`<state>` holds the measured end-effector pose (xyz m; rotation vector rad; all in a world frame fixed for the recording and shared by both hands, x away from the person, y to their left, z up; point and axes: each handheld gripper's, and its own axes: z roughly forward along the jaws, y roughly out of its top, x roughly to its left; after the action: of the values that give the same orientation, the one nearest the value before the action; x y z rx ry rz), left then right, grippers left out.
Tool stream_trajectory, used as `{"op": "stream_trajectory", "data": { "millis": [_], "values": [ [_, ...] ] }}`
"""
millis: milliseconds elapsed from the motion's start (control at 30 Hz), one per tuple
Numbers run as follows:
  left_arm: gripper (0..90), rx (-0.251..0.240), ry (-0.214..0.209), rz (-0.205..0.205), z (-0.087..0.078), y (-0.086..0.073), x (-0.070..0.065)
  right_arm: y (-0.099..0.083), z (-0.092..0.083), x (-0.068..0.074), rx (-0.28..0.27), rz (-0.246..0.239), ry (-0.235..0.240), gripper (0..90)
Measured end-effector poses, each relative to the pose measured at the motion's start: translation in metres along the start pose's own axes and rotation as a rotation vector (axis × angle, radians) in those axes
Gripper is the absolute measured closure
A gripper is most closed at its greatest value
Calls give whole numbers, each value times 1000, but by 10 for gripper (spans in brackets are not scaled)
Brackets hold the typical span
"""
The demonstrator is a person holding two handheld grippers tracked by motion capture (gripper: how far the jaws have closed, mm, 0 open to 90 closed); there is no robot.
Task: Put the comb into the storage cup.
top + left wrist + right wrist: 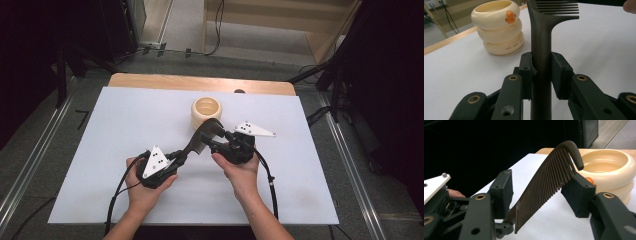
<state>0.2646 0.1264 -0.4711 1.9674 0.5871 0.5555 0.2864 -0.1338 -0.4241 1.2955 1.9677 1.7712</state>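
Leftmost, my left claw (176, 157) is clamped on the handle of the dark comb (200, 139), pads pressing both sides, so the comb is lifted off the white desk (100, 150) with its toothed end offered toward my other hand. Further right, my right claw (220, 141) straddles the teeth, jaws half open; one pad meets the comb's spine, the other stands apart, so no grip yet. Behind the comb stands the cream cup (206, 112), probably its destination.
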Motion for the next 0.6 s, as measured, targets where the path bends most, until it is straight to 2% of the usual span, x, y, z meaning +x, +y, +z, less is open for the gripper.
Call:
{"op": "stream_trajectory", "data": {
  "millis": [233,400,600],
  "values": [
    [720,-8,1,8,0,0,-4,-4,8,1,12,39,14,518],
    [720,-14,2,21,1,1,-8,-5,11,2,-4,57,18,569],
    [720,-19,-2,18,2,0,-9,-6,12,2,-21,85,18,641]
  ]
}}
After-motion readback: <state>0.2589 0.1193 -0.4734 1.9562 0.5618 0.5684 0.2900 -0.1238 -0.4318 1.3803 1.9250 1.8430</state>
